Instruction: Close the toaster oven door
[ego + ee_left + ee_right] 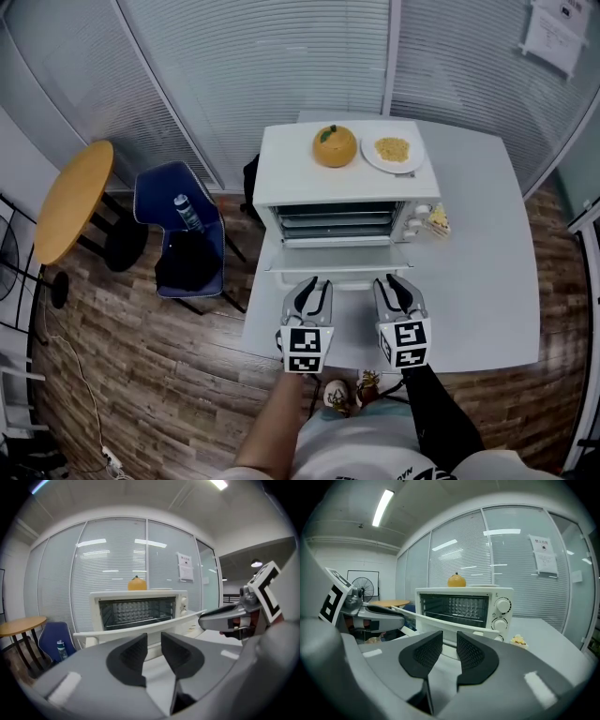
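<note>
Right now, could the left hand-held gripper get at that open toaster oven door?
Probably yes. The left hand-held gripper sits just in front of the toaster oven door, pointing at it with jaws apart and empty, and nothing lies between them.

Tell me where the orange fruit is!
In the head view the orange fruit sits on top of the white toaster oven, just left of the plate.

Two hand-held grippers sit side by side, close together, pointing forward and slightly down. The left gripper (312, 286) has its jaws slightly apart with nothing between them, and so does the right gripper (397, 283). Behind them are a bare left forearm (274, 427) and a dark-sleeved right forearm (439, 412).
</note>
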`<state>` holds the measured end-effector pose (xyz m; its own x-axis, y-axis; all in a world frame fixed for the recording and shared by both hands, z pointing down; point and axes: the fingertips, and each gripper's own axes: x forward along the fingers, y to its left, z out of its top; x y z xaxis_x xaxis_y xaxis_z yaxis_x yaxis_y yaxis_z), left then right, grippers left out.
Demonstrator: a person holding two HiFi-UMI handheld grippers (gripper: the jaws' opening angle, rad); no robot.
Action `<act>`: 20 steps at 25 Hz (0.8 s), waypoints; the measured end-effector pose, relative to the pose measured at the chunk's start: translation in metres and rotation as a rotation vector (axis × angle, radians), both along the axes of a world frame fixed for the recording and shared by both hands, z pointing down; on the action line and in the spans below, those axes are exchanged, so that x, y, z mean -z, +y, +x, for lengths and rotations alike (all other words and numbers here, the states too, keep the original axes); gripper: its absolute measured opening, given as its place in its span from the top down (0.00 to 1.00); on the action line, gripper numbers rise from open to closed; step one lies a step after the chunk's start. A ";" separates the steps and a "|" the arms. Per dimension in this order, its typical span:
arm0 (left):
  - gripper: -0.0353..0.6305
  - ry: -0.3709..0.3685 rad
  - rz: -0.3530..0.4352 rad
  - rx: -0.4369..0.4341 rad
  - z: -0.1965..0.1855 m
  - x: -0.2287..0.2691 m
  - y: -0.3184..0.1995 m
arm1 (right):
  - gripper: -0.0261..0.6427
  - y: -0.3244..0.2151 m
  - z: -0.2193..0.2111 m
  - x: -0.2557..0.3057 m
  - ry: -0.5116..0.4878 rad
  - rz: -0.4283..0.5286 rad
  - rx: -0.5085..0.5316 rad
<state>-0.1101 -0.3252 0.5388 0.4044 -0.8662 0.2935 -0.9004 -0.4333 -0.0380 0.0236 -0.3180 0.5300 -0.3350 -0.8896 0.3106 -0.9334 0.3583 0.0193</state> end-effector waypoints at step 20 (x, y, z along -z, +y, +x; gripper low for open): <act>0.72 -0.011 0.085 0.031 0.000 0.053 -0.063 | 0.82 -0.062 0.001 0.052 -0.031 0.109 0.019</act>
<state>-0.1097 -0.3886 0.4862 0.3741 -0.9002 0.2228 -0.9128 -0.3998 -0.0830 0.0249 -0.3804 0.4780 -0.3600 -0.9109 0.2017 -0.9273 0.3731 0.0302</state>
